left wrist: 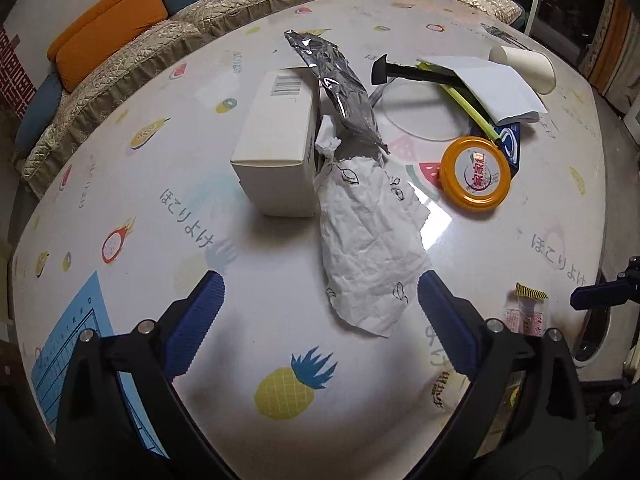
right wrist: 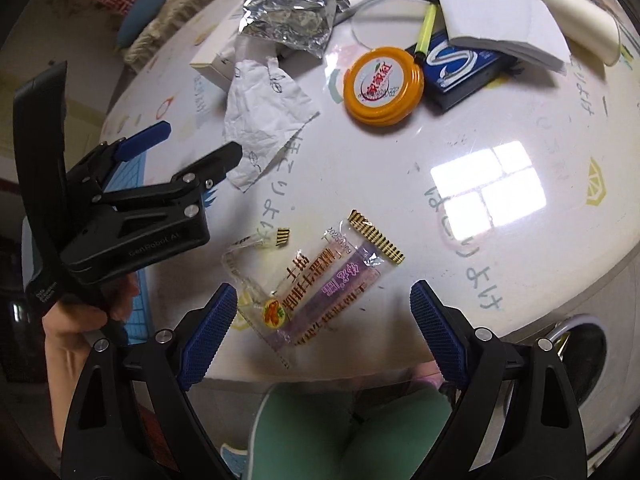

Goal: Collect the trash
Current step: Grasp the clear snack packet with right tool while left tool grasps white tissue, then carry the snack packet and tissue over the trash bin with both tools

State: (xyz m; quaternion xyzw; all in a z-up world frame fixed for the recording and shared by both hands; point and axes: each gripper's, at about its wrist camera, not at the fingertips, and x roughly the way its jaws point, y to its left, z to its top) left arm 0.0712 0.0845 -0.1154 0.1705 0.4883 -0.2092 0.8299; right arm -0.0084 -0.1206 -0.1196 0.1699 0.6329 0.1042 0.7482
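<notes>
Left gripper (left wrist: 318, 292) is held low over the counter (left wrist: 256, 280), fingers (left wrist: 200, 312) spread wide, nothing between them. Crumpled white paper (left wrist: 368, 240) with small leaf doodles is seen lying flat on the counter ahead of the fingers, its near corner reaching in between the tips, no contact visible. The paper's far end is tucked against a white box (left wrist: 276, 140) and under a crinkled foil wrapper (left wrist: 344, 92) that leans on the box. An orange lid (left wrist: 476, 178) is placed right of the paper, apart from it; behind it a notepad (left wrist: 492, 84), a yellow-green pen (left wrist: 472, 108), a black-handled tool (left wrist: 400, 70) and a tipped paper cup (left wrist: 528, 66) are clustered. Right gripper (right wrist: 324, 304) is positioned near the counter's front edge, fingers (right wrist: 212, 324) also wide open and empty. A clear snack wrapper (right wrist: 320, 284) with orange and purple print is seen flat on the counter between the two tips, touching neither as far as can be told. A small torn wrapper strip (right wrist: 272, 238) lies just beside it on the left. From the right wrist view, the left gripper (right wrist: 196, 148) is seen at left, gripped by a hand (right wrist: 76, 320), its tips near the paper's edge. A blue gum pack (right wrist: 460, 68) is partly covered by the notepad. A blue sheet (left wrist: 76, 344) is seen lying at the counter's left edge.
</notes>
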